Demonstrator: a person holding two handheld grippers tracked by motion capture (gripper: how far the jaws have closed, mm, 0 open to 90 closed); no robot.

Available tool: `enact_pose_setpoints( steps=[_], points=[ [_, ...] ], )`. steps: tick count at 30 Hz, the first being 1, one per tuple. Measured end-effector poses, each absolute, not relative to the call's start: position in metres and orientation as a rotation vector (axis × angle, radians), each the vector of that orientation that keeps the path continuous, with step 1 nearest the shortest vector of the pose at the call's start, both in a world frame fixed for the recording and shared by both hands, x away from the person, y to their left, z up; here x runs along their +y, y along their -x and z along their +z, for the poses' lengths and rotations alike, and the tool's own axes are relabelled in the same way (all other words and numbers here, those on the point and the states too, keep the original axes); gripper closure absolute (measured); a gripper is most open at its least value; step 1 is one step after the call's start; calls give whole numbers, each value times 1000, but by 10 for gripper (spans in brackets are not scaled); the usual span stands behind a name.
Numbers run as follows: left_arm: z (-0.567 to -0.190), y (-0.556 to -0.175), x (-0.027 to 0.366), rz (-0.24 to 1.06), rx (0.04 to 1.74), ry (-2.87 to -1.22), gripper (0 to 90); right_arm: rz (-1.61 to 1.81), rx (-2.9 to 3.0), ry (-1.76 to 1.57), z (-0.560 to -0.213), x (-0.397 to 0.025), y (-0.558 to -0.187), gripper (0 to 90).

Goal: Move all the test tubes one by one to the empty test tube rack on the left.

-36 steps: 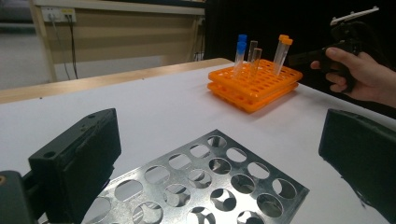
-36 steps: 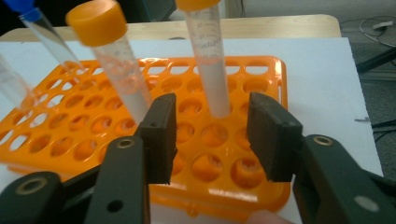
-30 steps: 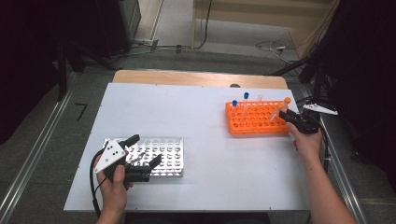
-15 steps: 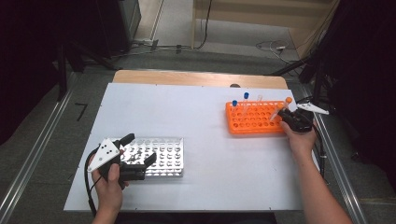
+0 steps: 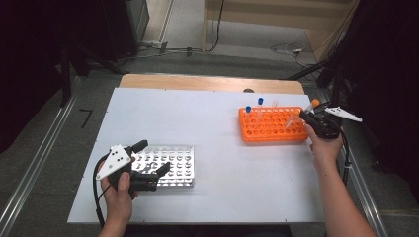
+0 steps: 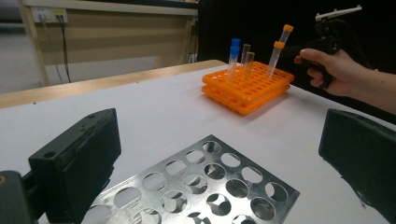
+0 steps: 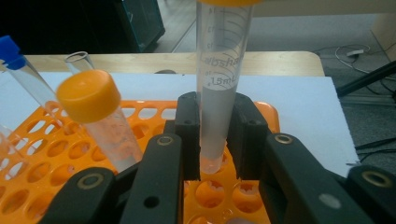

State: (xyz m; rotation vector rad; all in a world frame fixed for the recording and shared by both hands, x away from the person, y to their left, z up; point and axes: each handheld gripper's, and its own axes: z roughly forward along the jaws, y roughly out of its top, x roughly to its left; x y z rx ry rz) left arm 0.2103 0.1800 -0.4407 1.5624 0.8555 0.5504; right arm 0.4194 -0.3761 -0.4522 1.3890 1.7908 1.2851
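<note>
You are holding an orange-capped tube (image 7: pixel 219 79) in the right tongs (image 7: pixel 214 140), the jaws closed on its lower part. It is standing nearly upright at the right end of the orange rack (image 5: pixel 271 126), its rounded tip just above the holes at that near corner. In the high view the tube (image 5: pixel 311 106) is leaning up and away from your right hand (image 5: pixel 323 143).

To do this step well, I would be keeping the tube vertical and drawing it straight up until the tip is well clear of the rack, because a second orange-capped tube (image 7: pixel 100 121) is leaning just beside it and a sideways drag could knock it. Two blue-capped tubes (image 5: pixel 253 111) are standing farther back in the rack, out of your path.

Your left tongs (image 5: pixel 150 170) are hanging open over the near edge of the steel rack (image 5: pixel 170 160), gripping nothing; the left gripper view is showing its empty holes (image 6: pixel 205 182) between the spread jaws, so a free hole is waiting there.

Compared with a second ago, your right tongs are sitting slightly higher and nearer the rack's corner, and your left hand (image 5: pixel 118 195) has drifted a little toward you along the surface (image 5: pixel 207 128). Both racks are lying where they were.
</note>
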Motion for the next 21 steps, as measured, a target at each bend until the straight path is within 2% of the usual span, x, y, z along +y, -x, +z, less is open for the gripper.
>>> enact_pose_setpoints(
  steps=[21],
  points=[
    [-415, -240, 153, 525, 815, -1571, 0, 1281, 1951, -1259, -429, -352, -355, 730]
  ],
)
